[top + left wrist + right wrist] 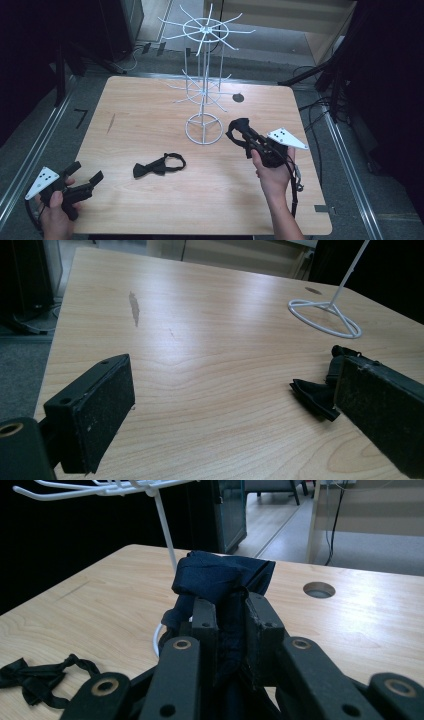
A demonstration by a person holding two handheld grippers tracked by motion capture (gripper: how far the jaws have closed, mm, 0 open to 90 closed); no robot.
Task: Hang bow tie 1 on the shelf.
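Observation:
My right gripper (244, 131) is shut on a dark bow tie (220, 577), lifted above the table just right of the white wire rack's ring base (204, 129). In the right gripper view the dark cloth bulges out above the two closed jaws. A second black bow tie (159, 165) lies flat on the wooden table (150, 115) left of centre, with its strap loop toward the rack. My left gripper (86, 172) rests at the table's front left corner, jaws wide apart and bare. That second bow tie (312, 395) peeks out beside its right jaw.
The white wire display rack (205, 30) stands at the back centre with spoked hooks at two heights. A round hole (238, 97) sits in the tabletop right of the rack. Dark stands and cables surround the table.

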